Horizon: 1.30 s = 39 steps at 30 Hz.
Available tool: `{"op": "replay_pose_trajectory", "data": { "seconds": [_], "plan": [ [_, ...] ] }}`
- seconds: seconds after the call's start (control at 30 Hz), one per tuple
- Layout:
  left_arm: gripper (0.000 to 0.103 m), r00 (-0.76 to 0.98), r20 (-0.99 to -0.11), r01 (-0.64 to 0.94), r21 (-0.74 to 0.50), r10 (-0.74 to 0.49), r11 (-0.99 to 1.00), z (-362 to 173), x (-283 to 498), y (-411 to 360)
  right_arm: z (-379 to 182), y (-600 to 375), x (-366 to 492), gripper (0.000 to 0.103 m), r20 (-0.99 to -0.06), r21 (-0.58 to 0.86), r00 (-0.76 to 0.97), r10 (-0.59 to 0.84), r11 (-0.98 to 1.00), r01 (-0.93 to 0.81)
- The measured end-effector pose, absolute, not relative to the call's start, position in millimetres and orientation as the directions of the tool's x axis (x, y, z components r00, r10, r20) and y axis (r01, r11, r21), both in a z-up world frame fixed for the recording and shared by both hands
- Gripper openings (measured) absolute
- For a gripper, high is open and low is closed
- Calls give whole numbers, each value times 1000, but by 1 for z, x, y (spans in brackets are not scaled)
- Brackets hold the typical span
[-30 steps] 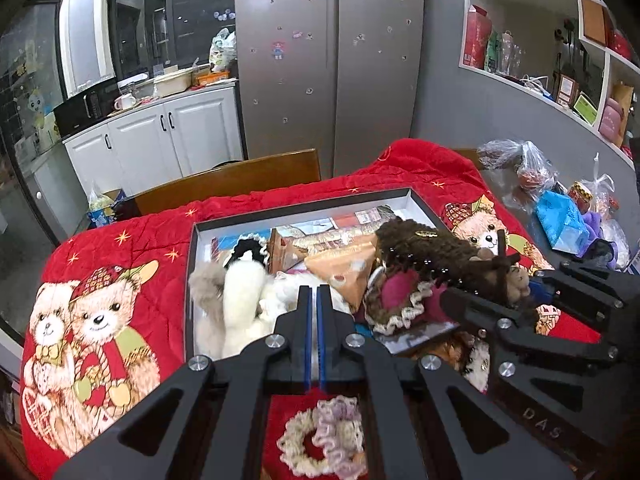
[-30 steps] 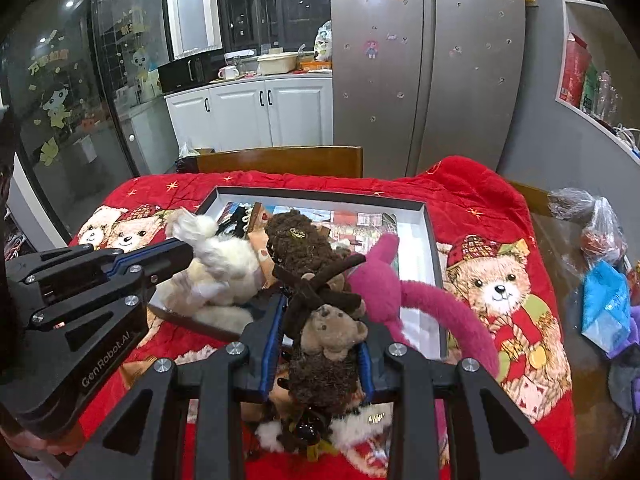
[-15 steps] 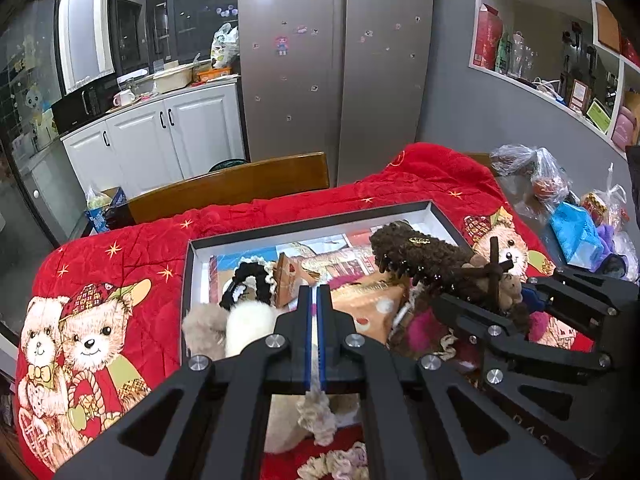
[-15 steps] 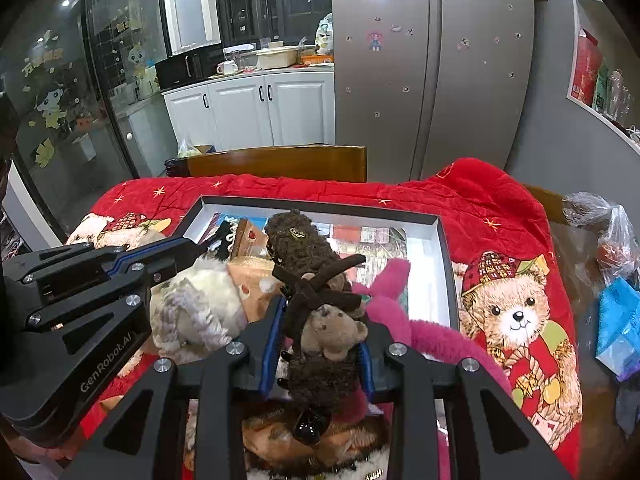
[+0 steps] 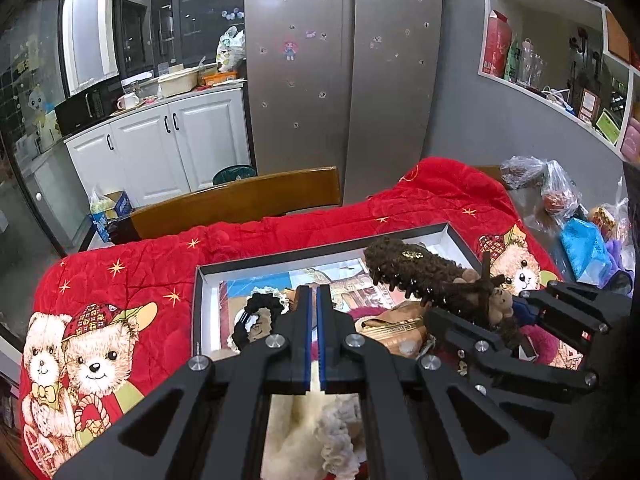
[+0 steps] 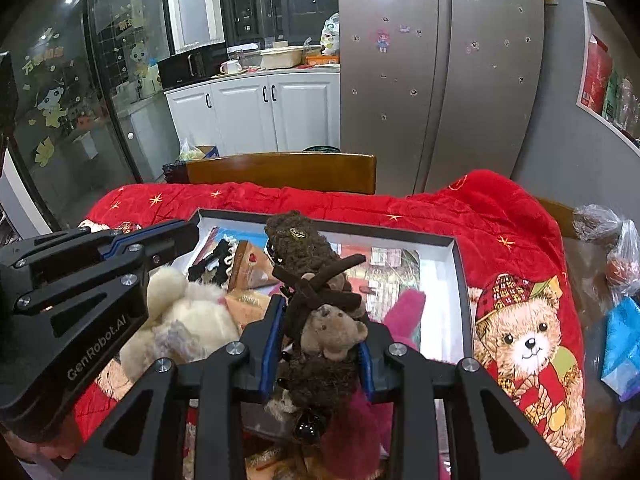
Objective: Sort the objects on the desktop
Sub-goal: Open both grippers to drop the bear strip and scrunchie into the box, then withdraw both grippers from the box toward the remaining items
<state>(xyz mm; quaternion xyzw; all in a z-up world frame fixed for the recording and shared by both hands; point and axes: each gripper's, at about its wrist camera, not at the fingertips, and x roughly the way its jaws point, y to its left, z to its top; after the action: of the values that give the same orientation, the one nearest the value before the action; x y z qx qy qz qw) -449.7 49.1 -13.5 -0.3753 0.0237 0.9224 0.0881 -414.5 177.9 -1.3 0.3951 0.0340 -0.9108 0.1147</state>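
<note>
While our right gripper (image 6: 320,344) clamps a brown hair claw (image 6: 316,280) with a small bear on it, we hold it over the tray (image 6: 460,280) on the red blanket (image 6: 500,216). Our left gripper (image 5: 315,312) is clenched shut, a cream plush (image 5: 304,432) pinched at its pads. Scrunchies and a pink plush (image 6: 404,308) lie in the tray.

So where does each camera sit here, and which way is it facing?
Left wrist: on the left gripper, shut, looking over the tray toward the fridge; right gripper beside it.
Right wrist: on the right gripper, clamping the brown bear hair claw, same heading; left gripper at left.
Shared: tray, red blanket, fridge, claw.
</note>
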Motion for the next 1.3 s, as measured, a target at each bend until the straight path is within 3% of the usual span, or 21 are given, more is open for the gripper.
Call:
{"op": "replay_pose_trajectory", "data": {
  "seconds": [0.2, 0.27, 0.3, 0.37, 0.43, 0.5, 0.6, 1.3],
  "plan": [
    [3, -700, -701, -174, -15, 134, -985, -21, -454, 48, -7, 176, -422, 32, -735, 26, -655, -178, -972, 235],
    [12, -695, -707, -172, -17, 133, -985, -23, -455, 47, -8, 176, -421, 35, -735, 30, -654, -181, -972, 235],
    [28, -692, -708, -178, -22, 141, -984, -24, -455, 46, -7, 177, -421, 38, -734, 37, -655, -182, -973, 230],
    [48, -705, -699, -162, -4, 119, -987, -23, -453, 44, -4, 180, -421, 57, -725, 30, -668, -168, -977, 213],
    [75, -721, -685, -137, -1, 100, -991, -21, -451, 38, 2, 183, -417, 58, -703, 8, -697, -143, -981, 194],
    [81, -733, -670, -140, -26, 122, -990, -18, -449, 33, 8, 185, -413, 60, -692, 2, -709, -138, -982, 189],
    [83, -738, -664, -144, -14, 117, -989, -13, -447, 31, 16, 190, -408, 69, -672, 16, -726, -149, -982, 187],
    [85, -775, -624, -99, -39, 101, -994, 42, -386, -7, 69, 178, -349, 69, -599, 4, -777, -194, -971, 239]
  ]
}}
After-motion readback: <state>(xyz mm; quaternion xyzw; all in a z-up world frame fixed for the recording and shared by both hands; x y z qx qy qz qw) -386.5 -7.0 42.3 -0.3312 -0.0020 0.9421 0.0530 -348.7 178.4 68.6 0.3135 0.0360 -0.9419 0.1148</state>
